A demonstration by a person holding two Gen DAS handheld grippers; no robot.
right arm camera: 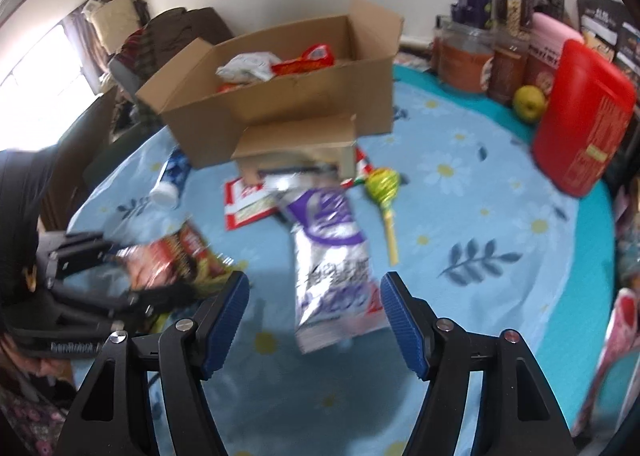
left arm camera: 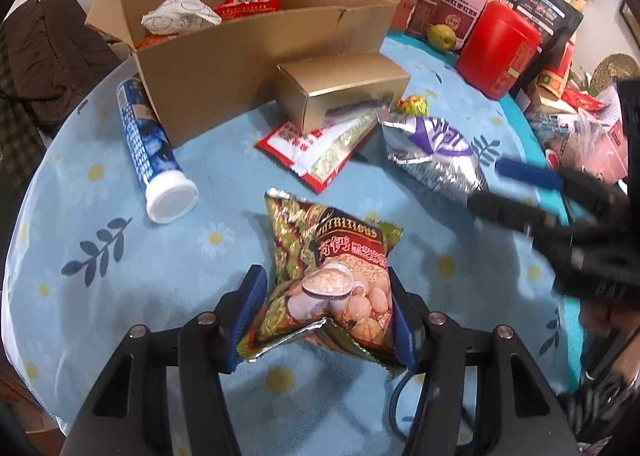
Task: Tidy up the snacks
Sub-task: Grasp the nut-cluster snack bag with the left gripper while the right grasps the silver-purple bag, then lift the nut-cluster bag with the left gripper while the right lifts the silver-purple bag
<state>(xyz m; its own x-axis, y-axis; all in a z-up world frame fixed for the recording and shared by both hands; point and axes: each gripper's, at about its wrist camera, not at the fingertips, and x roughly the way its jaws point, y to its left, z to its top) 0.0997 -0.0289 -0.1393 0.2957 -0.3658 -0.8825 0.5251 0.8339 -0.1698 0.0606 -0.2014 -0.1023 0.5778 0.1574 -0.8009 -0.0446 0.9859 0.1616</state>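
Observation:
My left gripper (left arm camera: 326, 312) is shut on a gold-green oatmeal snack packet (left arm camera: 332, 276) and holds it above the blue floral tablecloth (left arm camera: 120, 288); it shows blurred in the right wrist view (right arm camera: 180, 260). My right gripper (right arm camera: 314, 310) is open, its fingers either side of the near end of a silver-purple snack bag (right arm camera: 332, 260), also seen in the left wrist view (left arm camera: 436, 151). An open cardboard box (left arm camera: 256, 55) at the back holds a white packet (left arm camera: 180, 15) and red packets (left arm camera: 246, 5).
A small gold box (left arm camera: 340, 91) rests on a red-white sachet (left arm camera: 316, 147). A blue tube (left arm camera: 154, 151) lies left. A lollipop (right arm camera: 384, 187) lies right of the silver bag. A red canister (right arm camera: 584, 119), jars (right arm camera: 504, 55) and a pear (right arm camera: 528, 101) line the back right.

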